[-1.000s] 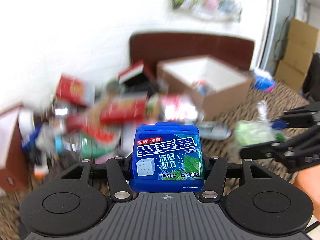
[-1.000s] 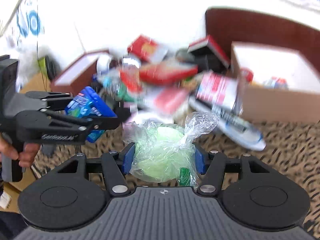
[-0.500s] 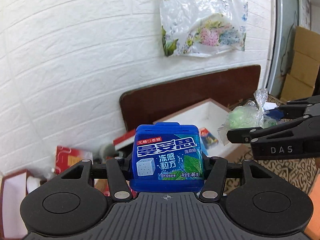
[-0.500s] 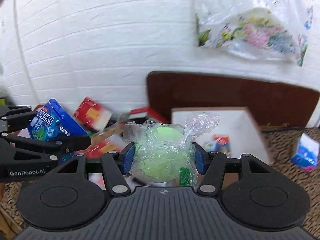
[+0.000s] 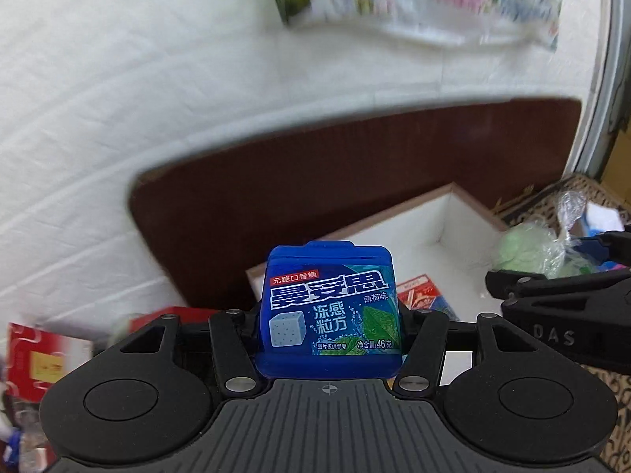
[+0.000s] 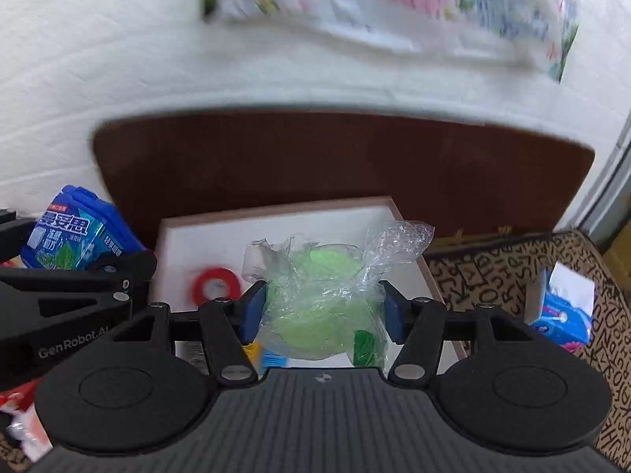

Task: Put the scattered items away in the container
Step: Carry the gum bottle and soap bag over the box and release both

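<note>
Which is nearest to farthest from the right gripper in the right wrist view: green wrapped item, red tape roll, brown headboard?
1. green wrapped item: clamped between the right gripper fingers.
2. red tape roll: just beyond, left, on the white floor of the box.
3. brown headboard: behind the box, against the wall.
</note>
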Demonstrator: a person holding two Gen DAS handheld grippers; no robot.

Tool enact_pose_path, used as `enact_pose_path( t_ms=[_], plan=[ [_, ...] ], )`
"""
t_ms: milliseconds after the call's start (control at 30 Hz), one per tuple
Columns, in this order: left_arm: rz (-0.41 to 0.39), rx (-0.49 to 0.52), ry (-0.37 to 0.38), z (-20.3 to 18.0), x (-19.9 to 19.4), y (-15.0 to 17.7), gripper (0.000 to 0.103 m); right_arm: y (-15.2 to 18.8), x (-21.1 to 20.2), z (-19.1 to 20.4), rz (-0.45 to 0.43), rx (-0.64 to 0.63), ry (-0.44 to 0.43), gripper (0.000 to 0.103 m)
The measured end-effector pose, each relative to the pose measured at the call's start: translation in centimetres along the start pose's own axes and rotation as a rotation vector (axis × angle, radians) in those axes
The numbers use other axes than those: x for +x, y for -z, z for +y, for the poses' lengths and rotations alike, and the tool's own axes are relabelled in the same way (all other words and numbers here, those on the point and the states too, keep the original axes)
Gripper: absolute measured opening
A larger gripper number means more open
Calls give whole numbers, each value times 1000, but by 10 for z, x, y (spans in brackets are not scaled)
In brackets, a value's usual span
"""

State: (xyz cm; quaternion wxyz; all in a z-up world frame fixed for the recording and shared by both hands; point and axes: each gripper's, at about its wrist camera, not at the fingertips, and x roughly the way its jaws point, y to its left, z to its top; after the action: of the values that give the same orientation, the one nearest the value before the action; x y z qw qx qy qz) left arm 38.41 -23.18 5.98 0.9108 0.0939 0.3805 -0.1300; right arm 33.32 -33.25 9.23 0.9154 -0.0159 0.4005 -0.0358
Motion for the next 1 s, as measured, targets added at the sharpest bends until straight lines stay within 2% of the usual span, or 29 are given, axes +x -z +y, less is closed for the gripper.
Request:
enact_pose_path(
  t_ms=[100,233,367,500,533,567,600,633,667,867,1000],
  plan=[
    [56,-15,-5,-5,48,5,58,3,44,-17,48,29,11,64],
    [91,-17,-23,-8,94,7,57,10,94,-30,107,37,13,64],
    [110,-10,-22,-13,123,9,58,17,133,-37,147,42,19,64],
    [116,-13,-19,-15,143,11,59,20,154,-40,154,46,16,64],
    [108,-4,-21,-17,144,13,73,21,157,-40,149,48,15,64],
    [104,4,-34,-18,143,13,81,21,159,-39,141,46,15,66],
    [98,16,-57,-20,142,13,83,22,160,-38,135,37,15,80],
    [94,36,-71,-21,140,12,89,23,161,-36,128,27,29,87],
    [86,57,-76,-21,137,12,92,22,160,-36,119,19,49,88],
    [30,51,-56,-13,103,17,100,24,142,-42,126,32,36,96],
    [22,96,-63,-15,76,25,102,25,122,-37,138,13,50,99]
  ],
)
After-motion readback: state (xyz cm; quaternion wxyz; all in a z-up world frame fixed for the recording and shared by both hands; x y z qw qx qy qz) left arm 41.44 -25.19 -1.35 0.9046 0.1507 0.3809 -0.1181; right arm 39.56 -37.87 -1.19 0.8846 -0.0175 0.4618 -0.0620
